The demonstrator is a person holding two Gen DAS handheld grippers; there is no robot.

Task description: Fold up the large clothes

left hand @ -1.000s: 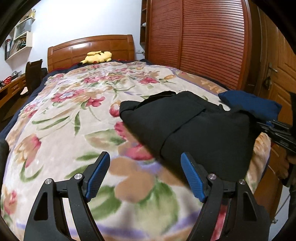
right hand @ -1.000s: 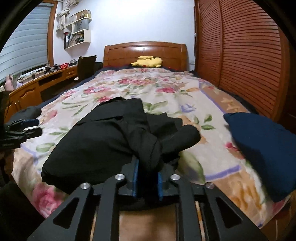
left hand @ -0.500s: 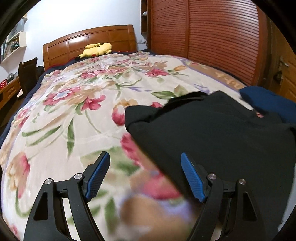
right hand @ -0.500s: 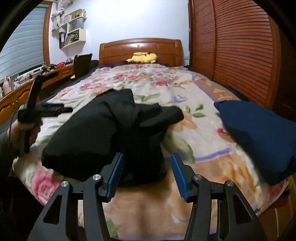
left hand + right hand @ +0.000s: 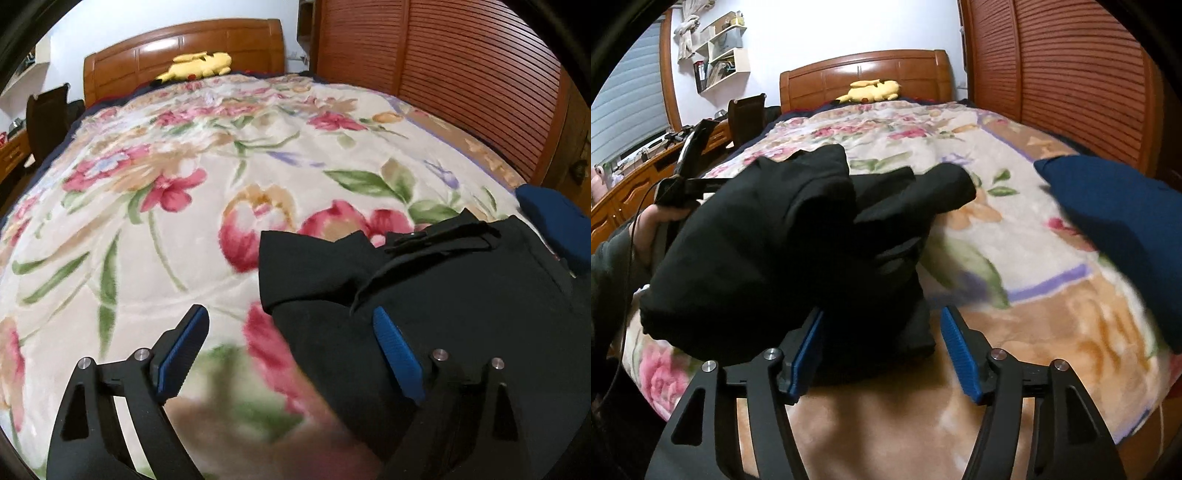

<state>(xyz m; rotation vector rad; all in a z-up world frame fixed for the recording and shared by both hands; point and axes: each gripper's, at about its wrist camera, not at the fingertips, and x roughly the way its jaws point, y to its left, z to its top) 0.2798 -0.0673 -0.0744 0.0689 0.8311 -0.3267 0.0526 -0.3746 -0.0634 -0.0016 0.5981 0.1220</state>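
Observation:
A black garment (image 5: pixel 454 295) lies bunched and partly folded on the floral blanket (image 5: pixel 221 184) near the foot of the bed. My left gripper (image 5: pixel 291 350) is open, its right finger over the garment's left edge. In the right wrist view the same black garment (image 5: pixel 798 243) lies heaped in front of my right gripper (image 5: pixel 882 350), which is open with the cloth's near edge between its blue pads (image 5: pixel 956 350). The hand with the left gripper (image 5: pixel 683 184) shows at the garment's far left.
A folded dark blue garment (image 5: pixel 1115 221) lies at the right of the bed; it also shows in the left wrist view (image 5: pixel 554 221). A yellow plush toy (image 5: pixel 871 90) rests by the wooden headboard (image 5: pixel 184 51). A slatted wardrobe (image 5: pixel 443 74) stands right; a desk (image 5: pixel 639 184) stands left.
My right gripper opened and let go of the black garment, which now lies on the bed. My left gripper moved closer, to the garment's left edge.

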